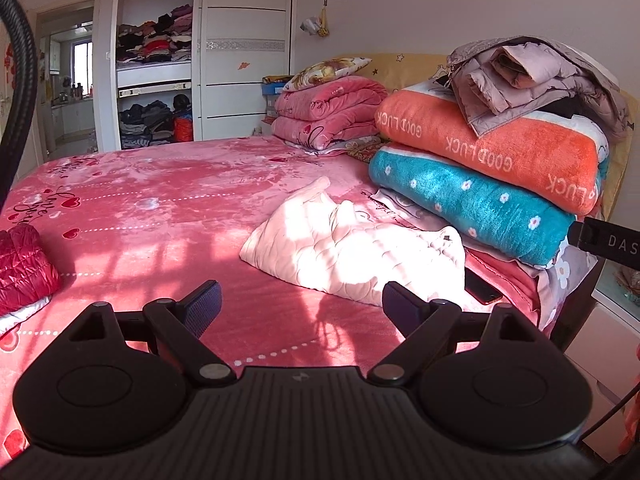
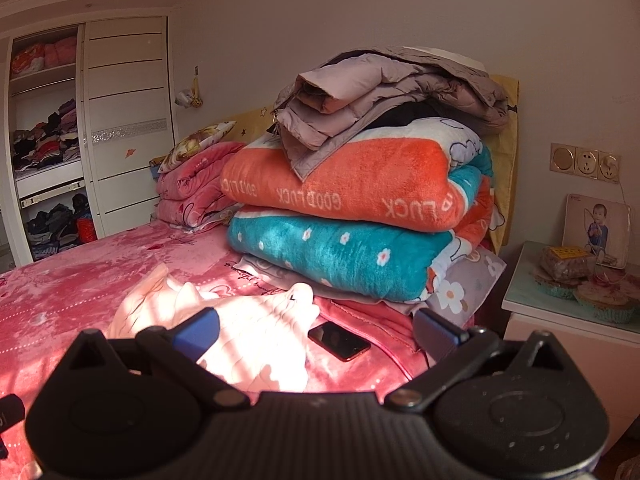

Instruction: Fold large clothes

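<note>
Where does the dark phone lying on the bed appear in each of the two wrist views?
Left wrist view: the phone lies at lower right, partly hidden beside the pale quilted garment.
Right wrist view: the phone lies low, near the middle, right of the garment.
Shared landmark: the orange blanket reading GOOD LUCK.

Pale pink quilted garment [image 1: 352,248], folded, flat on the bed [image 1: 160,200]

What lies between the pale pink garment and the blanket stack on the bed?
In the right wrist view, a dark phone lies on the bedspread beside the pale pink garment, at the foot of the blanket stack.
</note>
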Demonstrator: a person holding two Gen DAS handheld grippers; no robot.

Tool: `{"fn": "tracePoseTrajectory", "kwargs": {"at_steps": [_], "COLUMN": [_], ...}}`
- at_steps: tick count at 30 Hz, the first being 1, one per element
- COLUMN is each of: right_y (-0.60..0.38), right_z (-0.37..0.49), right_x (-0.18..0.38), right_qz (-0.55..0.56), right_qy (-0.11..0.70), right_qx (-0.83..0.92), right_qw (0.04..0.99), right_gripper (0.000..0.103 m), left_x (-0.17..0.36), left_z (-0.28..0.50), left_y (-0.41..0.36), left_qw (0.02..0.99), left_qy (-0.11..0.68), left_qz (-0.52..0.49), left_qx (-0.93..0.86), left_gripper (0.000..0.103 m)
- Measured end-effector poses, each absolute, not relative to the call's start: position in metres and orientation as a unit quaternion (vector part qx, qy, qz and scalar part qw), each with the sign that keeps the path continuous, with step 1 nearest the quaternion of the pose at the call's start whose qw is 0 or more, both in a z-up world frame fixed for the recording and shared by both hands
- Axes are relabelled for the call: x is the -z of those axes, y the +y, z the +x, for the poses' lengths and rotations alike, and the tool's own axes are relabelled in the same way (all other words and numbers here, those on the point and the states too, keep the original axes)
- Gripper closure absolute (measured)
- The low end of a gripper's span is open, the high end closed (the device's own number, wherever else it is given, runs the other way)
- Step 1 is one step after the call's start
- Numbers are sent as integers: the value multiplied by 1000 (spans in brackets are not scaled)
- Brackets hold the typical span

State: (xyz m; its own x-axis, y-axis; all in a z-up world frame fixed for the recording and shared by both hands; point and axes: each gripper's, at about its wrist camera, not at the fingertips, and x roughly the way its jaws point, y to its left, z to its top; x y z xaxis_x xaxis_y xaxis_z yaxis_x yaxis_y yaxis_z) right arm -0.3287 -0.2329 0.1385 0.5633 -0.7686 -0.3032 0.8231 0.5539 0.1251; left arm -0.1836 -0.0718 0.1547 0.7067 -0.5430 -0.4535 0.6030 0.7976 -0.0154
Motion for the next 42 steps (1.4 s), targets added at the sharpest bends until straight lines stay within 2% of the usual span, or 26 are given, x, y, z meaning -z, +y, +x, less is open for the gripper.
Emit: {"fn": "tracePoseTrajectory", "kwargs": {"at_steps": [42], "right_y": [-240], "right_z": [-332], "right_x": [-126], "right_qz": [125], "right_qy": [106], "right_qx": [464], "right_qw": [870], "right_gripper": [1], "left_x": [-146], "left_z": [-177], "left_y": [-81], "left_qw": [913], "left_qy": [245], "left_qz": [76], "left_qx": [319], "left_gripper": [0]}}
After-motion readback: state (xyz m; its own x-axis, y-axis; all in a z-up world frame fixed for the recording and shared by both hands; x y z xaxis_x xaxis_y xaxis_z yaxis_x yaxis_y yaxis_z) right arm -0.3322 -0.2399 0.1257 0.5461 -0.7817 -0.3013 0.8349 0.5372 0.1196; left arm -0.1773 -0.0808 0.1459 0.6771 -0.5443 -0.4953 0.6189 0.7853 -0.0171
